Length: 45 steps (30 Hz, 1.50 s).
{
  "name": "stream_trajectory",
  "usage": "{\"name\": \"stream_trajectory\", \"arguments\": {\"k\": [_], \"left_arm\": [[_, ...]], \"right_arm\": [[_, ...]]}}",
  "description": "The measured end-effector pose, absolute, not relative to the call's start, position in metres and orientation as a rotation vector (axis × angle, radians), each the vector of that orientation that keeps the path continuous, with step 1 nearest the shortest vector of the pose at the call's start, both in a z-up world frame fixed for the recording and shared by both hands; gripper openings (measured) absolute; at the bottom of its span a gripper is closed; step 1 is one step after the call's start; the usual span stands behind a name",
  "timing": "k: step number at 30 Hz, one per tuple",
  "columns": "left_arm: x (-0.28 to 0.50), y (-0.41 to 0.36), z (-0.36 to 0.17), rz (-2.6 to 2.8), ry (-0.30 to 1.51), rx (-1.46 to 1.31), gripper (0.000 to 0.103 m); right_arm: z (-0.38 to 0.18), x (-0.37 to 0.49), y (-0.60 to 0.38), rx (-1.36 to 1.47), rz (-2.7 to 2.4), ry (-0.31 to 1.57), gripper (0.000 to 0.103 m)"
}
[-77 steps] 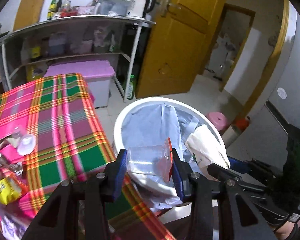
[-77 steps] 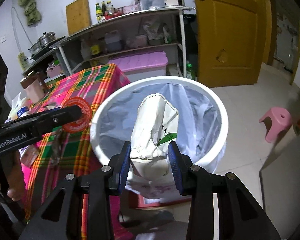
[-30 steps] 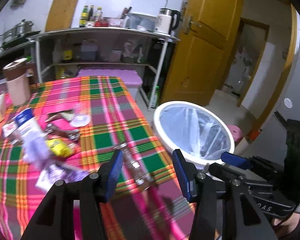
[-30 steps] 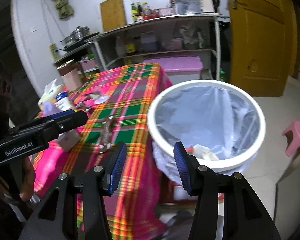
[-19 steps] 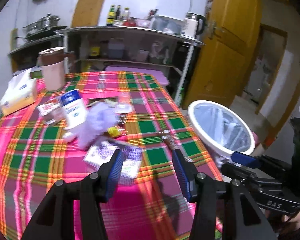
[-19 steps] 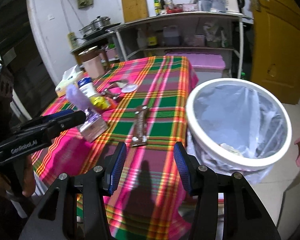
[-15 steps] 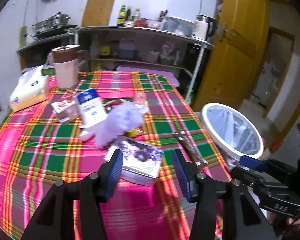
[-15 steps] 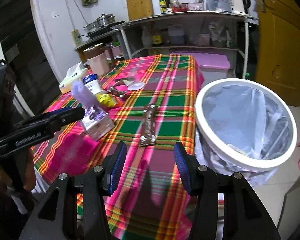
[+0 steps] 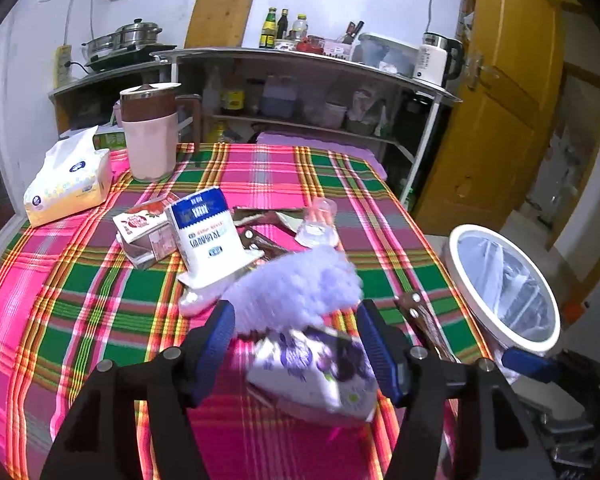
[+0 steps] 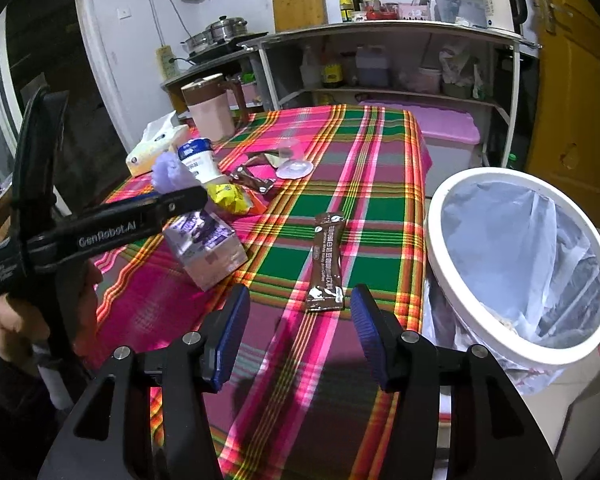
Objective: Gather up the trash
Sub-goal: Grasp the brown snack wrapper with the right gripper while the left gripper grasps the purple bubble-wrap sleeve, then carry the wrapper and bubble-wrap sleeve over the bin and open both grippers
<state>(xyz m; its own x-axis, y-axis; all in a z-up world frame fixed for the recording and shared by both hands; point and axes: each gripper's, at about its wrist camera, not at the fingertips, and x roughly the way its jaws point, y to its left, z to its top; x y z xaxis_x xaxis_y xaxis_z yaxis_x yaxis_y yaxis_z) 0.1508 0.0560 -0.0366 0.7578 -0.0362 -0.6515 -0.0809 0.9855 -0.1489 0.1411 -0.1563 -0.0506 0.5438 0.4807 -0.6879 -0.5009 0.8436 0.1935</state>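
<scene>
both grippers hang over the plaid tabletop [image 10: 380,152] with nothing in them. the left gripper [image 9: 296,344] has its fingers spread wide around a purple-printed carton [image 9: 316,368] that lies on its side just below a fluffy lilac tuft [image 9: 296,284]. the right gripper [image 10: 296,332] is likewise spread wide, with a brown snack wrapper [image 10: 327,256] lying flat just ahead of its tips. the white bin [image 10: 452,280] with its plastic liner stands off the tabletop's right edge, close to that wrapper.

the step in hand looks like two fresh pickups. for the carton, the left fingers should probably drop lower so the pads meet its broad sides, and stay clear of the tuft so it isn't dragged along. the wrapper is thin and flat, so the right fingers would need to come down nearly to the cloth and pinch across its narrow width; snagging the cloth is the risk.

by count: one bin, one brown wrapper, one purple carton, one lilac tuft, one blue-and-white milk carton [image 9: 208,232], one smaller red-printed carton [image 9: 144,232], one yellow packet [image 10: 230,196], one clear plastic cup [image 9: 318,226] tipped over, one tissue pack [image 9: 66,184] and one pink jug [image 9: 150,132]. there are some dark wrappers near the cup; their number is hard to tell.
</scene>
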Motion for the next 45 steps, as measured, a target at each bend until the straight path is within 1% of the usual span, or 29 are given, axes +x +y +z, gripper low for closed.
{"name": "stream_trajectory", "arguments": {"k": [2,4,5,6,7,8,10,11,13,15,16,17,18,19,20,26,35,45], "left_arm": [[0.157,0.059,-0.038,0.042,0.715,-0.175,0.062],[0.159,0.062,-0.040,0.041,0.718,-0.181,0.052],[0.160,0.063,-0.041,0.046,0.720,-0.179,0.044],[0.161,0.065,-0.042,0.051,0.723,-0.181,0.039],[0.160,0.068,-0.043,0.047,0.724,-0.189,0.037],[0.160,0.070,-0.043,0.044,0.723,-0.196,0.033],[0.158,0.075,-0.042,0.048,0.715,-0.202,0.029],[0.157,0.076,-0.042,0.048,0.712,-0.206,0.025],[0.155,0.081,-0.041,0.049,0.707,-0.214,0.023],[0.153,0.084,-0.040,0.048,0.704,-0.216,0.020],[0.153,0.086,-0.039,0.049,0.703,-0.218,0.020],[0.152,0.086,-0.039,0.048,0.702,-0.220,0.019],[0.151,0.087,-0.039,0.045,0.700,-0.223,0.019],[0.151,0.088,-0.038,0.046,0.698,-0.225,0.019],[0.150,0.088,-0.037,0.046,0.695,-0.224,0.018],[0.144,0.089,-0.027,0.043,0.672,-0.225,0.018],[0.127,0.085,-0.010,0.040,0.635,-0.222,0.018],[0.118,0.060,0.007,0.001,0.620,-0.192,0.018]], "right_arm": [[-0.053,0.146,-0.154,-0.029,0.570,0.819,0.053],[-0.056,0.153,-0.153,-0.027,0.557,0.832,0.053],[-0.057,0.156,-0.152,-0.028,0.550,0.837,0.053],[-0.059,0.159,-0.151,-0.031,0.545,0.840,0.053],[-0.060,0.163,-0.149,-0.037,0.539,0.845,0.053],[-0.062,0.165,-0.148,-0.041,0.536,0.847,0.053],[-0.066,0.171,-0.144,-0.051,0.529,0.858,0.053],[-0.068,0.173,-0.142,-0.054,0.528,0.864,0.053],[-0.072,0.179,-0.138,-0.065,0.520,0.879,0.053],[-0.076,0.183,-0.135,-0.073,0.510,0.890,0.053],[-0.079,0.185,-0.133,-0.079,0.506,0.896,0.050],[-0.080,0.185,-0.132,-0.085,0.506,0.901,0.042],[-0.081,0.186,-0.131,-0.094,0.504,0.902,0.039],[-0.081,0.186,-0.130,-0.106,0.497,0.896,0.034],[-0.081,0.186,-0.129,-0.113,0.496,0.895,0.025],[-0.080,0.184,-0.131,-0.101,0.496,0.893,0.024],[-0.061,0.172,-0.138,-0.076,0.500,0.846,0.024],[-0.039,0.158,-0.155,-0.032,0.492,0.787,0.024]]}}
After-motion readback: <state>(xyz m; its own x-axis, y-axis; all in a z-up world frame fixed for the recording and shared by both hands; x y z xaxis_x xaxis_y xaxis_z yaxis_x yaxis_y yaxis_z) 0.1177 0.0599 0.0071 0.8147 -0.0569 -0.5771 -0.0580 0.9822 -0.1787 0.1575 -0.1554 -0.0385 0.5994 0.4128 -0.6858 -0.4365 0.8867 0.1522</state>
